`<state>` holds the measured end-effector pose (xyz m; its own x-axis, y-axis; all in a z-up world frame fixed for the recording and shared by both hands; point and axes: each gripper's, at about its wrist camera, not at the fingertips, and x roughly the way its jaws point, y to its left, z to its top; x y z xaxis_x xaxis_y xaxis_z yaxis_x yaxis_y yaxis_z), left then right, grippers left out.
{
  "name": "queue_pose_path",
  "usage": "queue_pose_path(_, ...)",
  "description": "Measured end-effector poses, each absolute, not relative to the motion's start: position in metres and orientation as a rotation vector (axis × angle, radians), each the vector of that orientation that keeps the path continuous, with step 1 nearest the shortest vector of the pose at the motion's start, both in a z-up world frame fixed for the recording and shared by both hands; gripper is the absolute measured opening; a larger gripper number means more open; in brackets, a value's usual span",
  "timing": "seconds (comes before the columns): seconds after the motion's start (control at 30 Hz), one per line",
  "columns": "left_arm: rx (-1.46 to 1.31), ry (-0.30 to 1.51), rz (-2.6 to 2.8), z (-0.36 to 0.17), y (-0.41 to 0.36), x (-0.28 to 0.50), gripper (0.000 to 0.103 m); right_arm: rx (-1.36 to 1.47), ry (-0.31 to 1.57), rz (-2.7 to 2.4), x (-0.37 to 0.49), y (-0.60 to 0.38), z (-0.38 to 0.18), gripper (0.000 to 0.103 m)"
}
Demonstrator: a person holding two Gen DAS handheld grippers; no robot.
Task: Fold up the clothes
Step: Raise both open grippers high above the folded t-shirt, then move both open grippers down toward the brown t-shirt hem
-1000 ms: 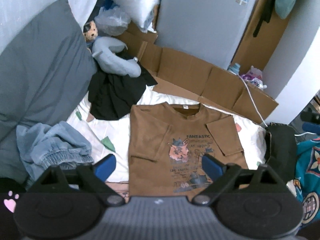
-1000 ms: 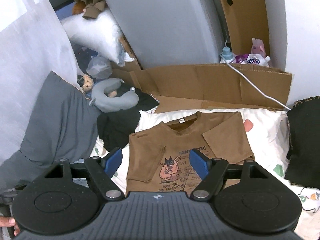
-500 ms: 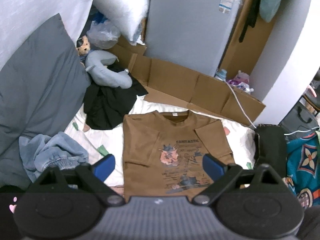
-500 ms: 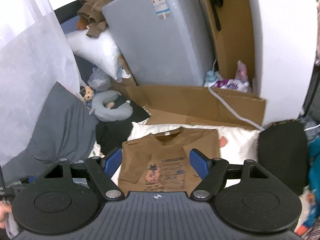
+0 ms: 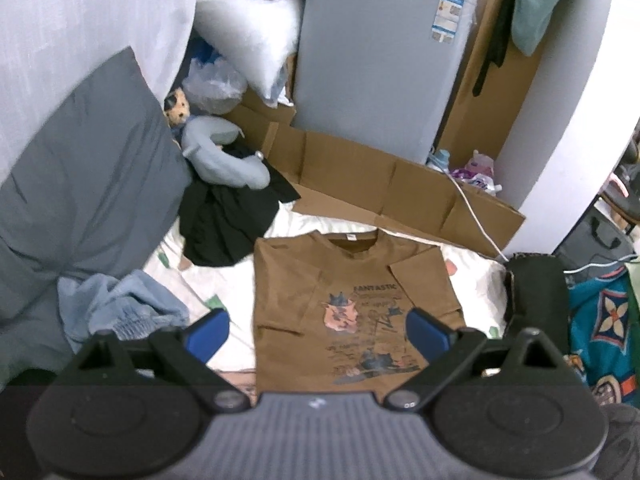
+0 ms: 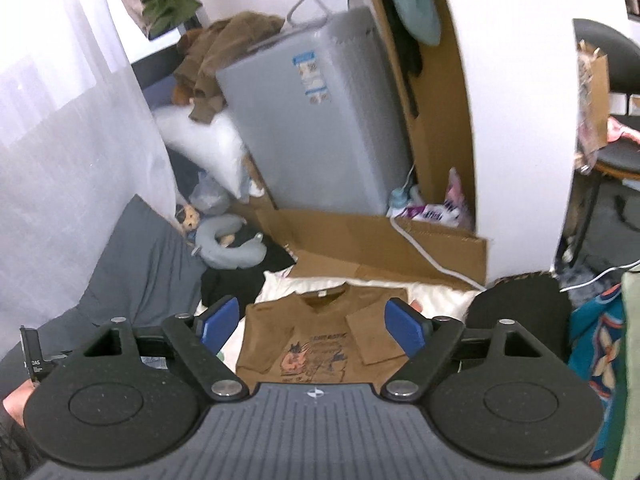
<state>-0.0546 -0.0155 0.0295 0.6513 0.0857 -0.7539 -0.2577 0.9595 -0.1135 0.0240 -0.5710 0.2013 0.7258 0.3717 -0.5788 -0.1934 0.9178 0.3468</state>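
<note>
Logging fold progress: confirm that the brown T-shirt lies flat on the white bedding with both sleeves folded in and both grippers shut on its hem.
Wrong on the grippers. The left gripper and right gripper are open, holding nothing, as both wrist views show. The brown T-shirt does lie flat on the white bedding, sleeves folded in.

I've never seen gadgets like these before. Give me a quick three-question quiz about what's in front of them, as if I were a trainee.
1. True or false: both sleeves of the brown T-shirt are already folded in over its front.
2. Is the left claw or the right claw gripping any cloth? A) left only B) right only C) neither
3. Fill in: the crumpled garment lying to the left of the shirt, below the grey pillow, is light ____ denim.

Key: 1 true. 2 C, both are open with nothing between their fingers. 3 blue.
</note>
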Motion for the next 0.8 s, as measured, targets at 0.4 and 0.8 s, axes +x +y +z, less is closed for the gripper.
queue_pose_path(0.4,-0.195,0.835,0.202,0.027,-0.011,-0.078,0.097,0.255,0.688,0.303,-0.018,-0.567,0.162,0.087)
queue_pose_path(0.8,-0.223,0.799,0.256,0.013,0.001,-0.103,0.097,0.212,0.733,0.236,-0.032,-0.554,0.089,0.087)
